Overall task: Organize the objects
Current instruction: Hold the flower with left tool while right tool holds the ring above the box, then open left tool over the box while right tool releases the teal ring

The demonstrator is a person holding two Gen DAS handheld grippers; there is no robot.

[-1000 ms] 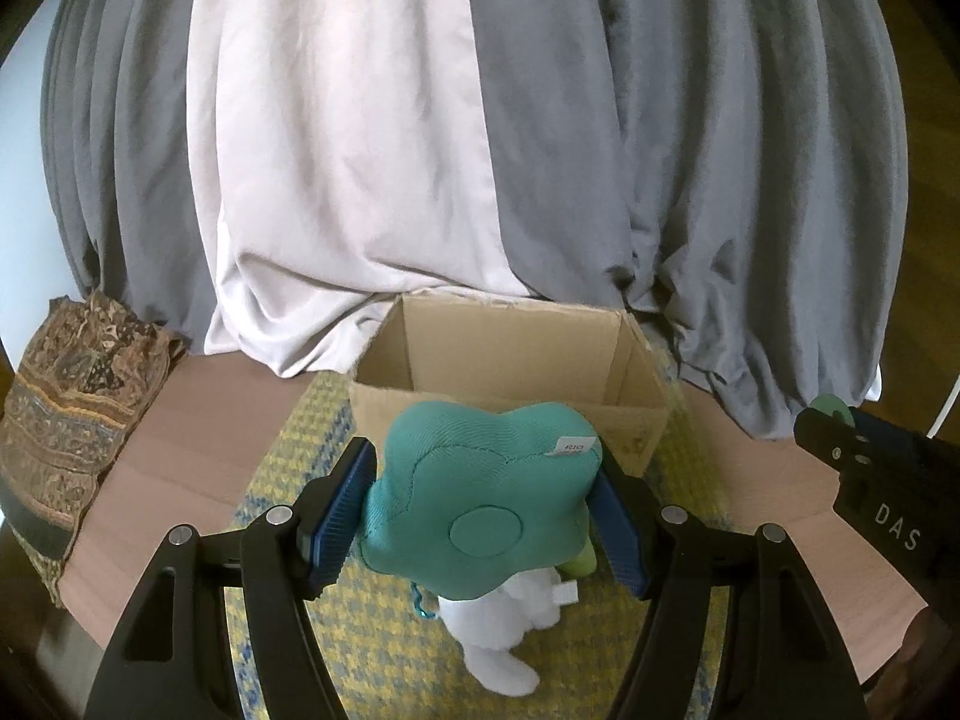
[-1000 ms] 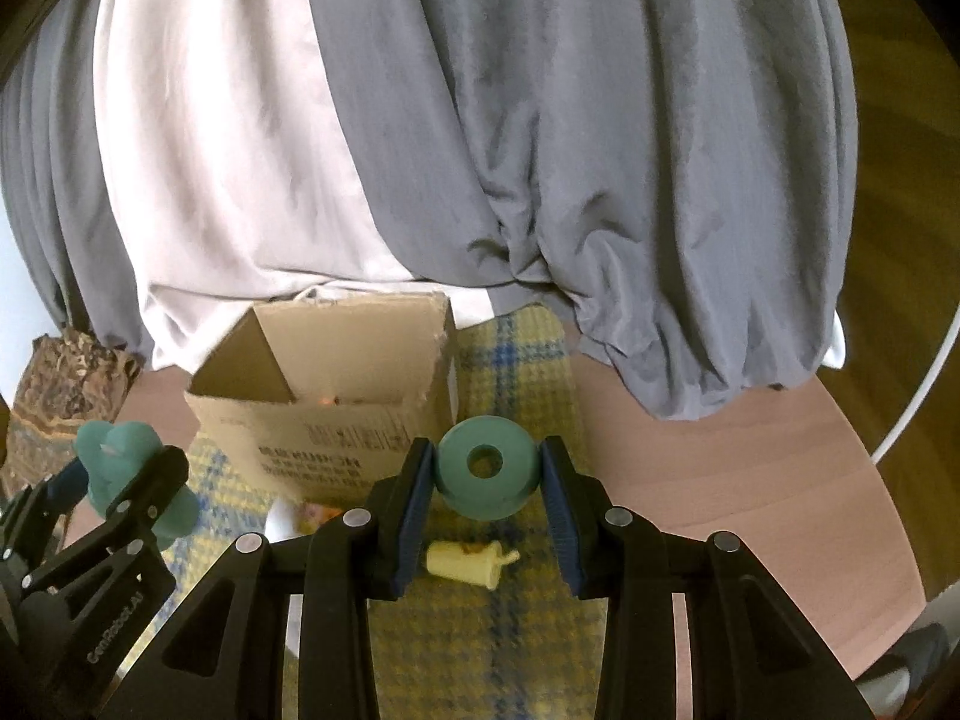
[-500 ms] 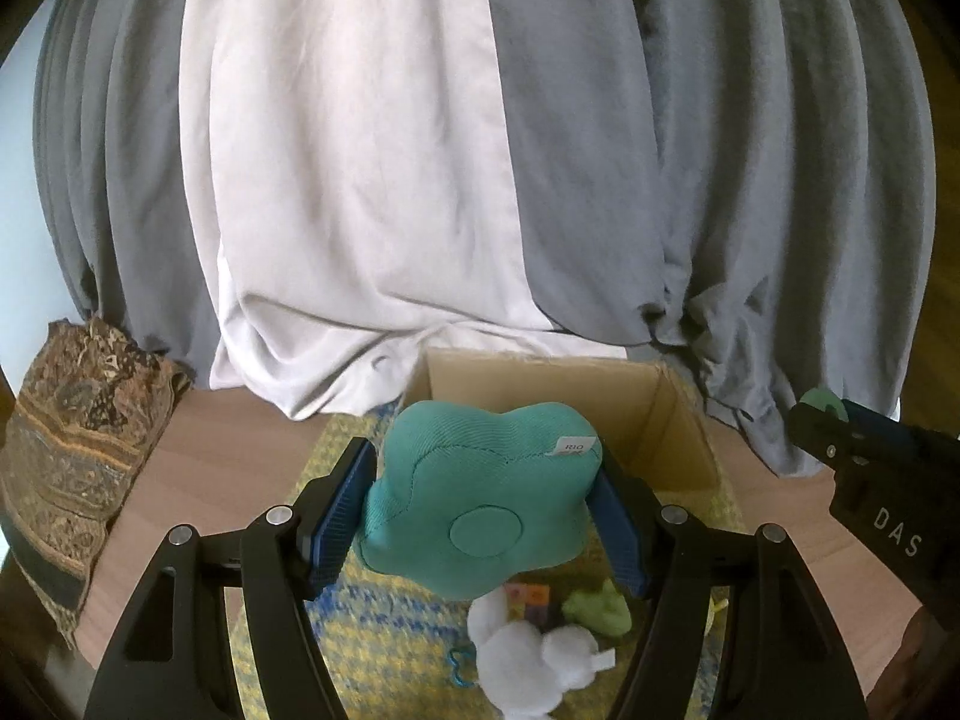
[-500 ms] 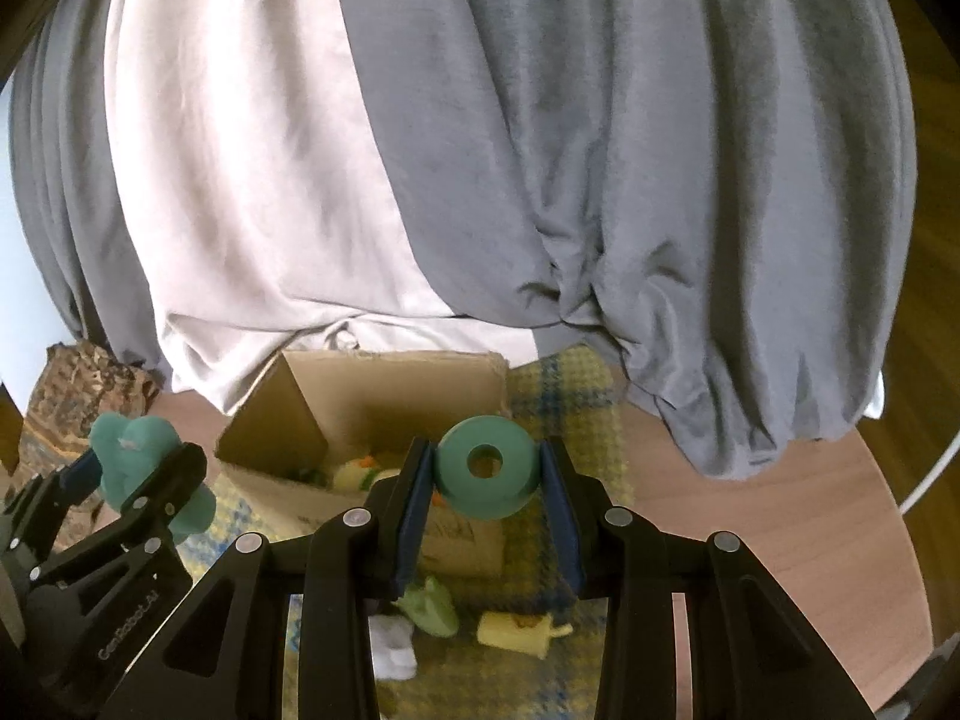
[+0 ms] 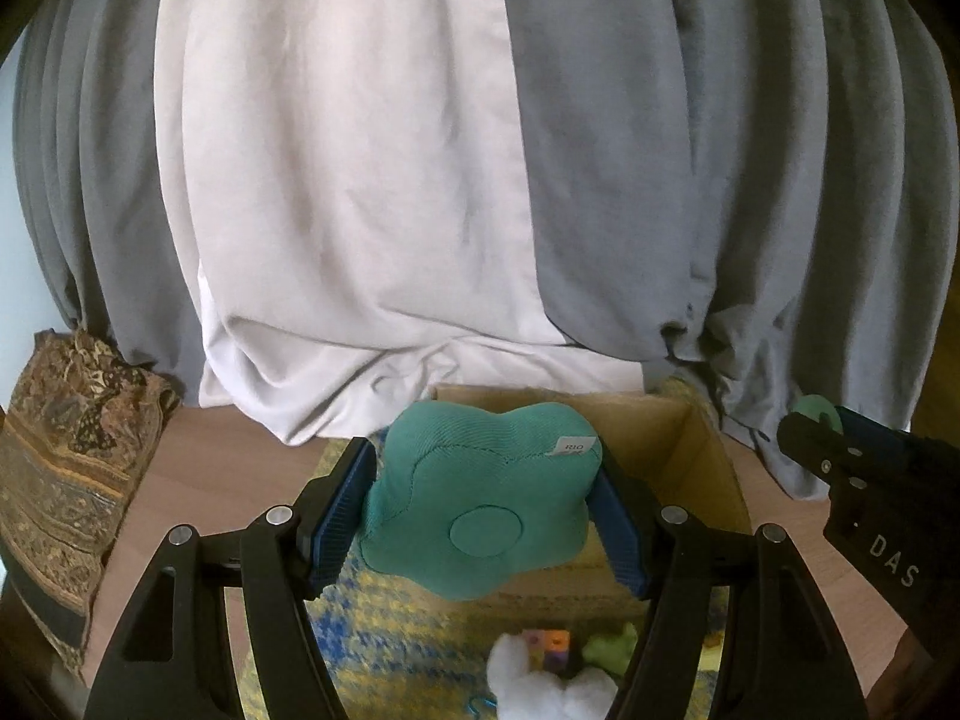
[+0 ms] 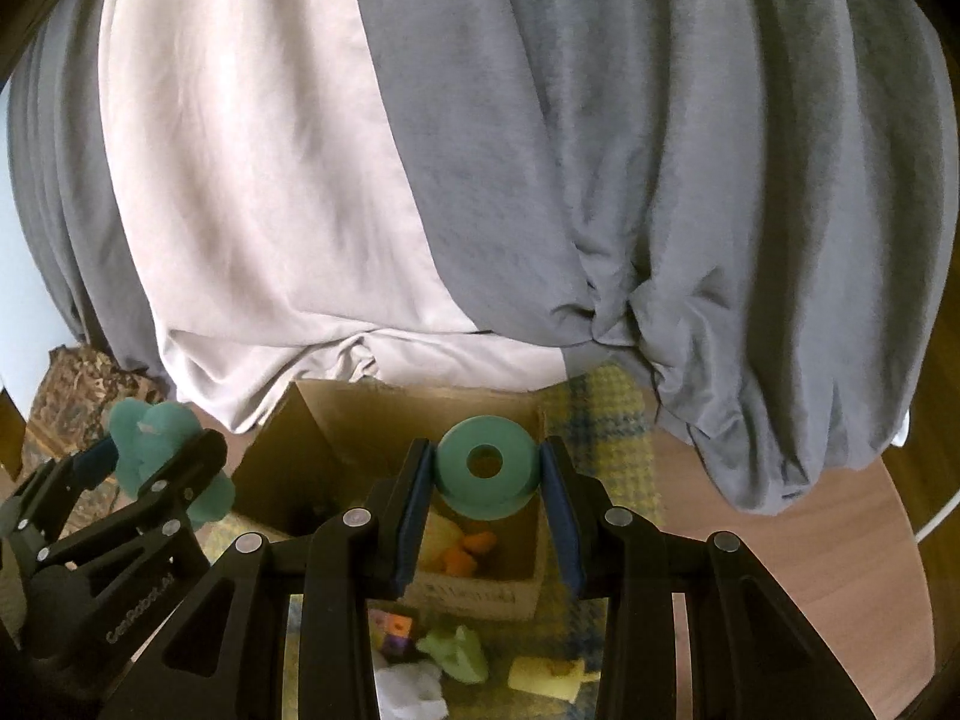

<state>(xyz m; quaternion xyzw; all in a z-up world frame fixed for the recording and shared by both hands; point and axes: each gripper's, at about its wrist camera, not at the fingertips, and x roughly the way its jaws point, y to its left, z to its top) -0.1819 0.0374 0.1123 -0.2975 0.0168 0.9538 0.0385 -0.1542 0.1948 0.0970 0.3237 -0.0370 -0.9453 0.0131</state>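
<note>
My left gripper (image 5: 483, 504) is shut on a teal flower-shaped plush cushion (image 5: 480, 498), held above the near wall of an open cardboard box (image 5: 702, 468). My right gripper (image 6: 487, 483) is shut on a teal ring with a centre hole (image 6: 486, 474), hanging over the same box (image 6: 336, 450), which holds orange and yellow pieces (image 6: 465, 549). The right wrist view shows the left gripper (image 6: 138, 468) and its cushion (image 6: 162, 438) at the left. The right gripper (image 5: 840, 462) enters the left wrist view from the right.
The box stands on a yellow and blue checked mat (image 6: 606, 414) on a wooden surface (image 6: 840, 546). Before the box lie a white plush (image 5: 540, 690), coloured cubes (image 6: 393, 630), a light green toy (image 6: 456, 651) and a yellow toy (image 6: 549, 675). Grey and white curtains (image 5: 420, 180) hang behind; a patterned cushion (image 5: 60, 450) sits left.
Both grippers have moved forward and a little up toward the box, holding their toys. The box now sits lower and nearer in both views, and its inside shows in the right wrist view.
</note>
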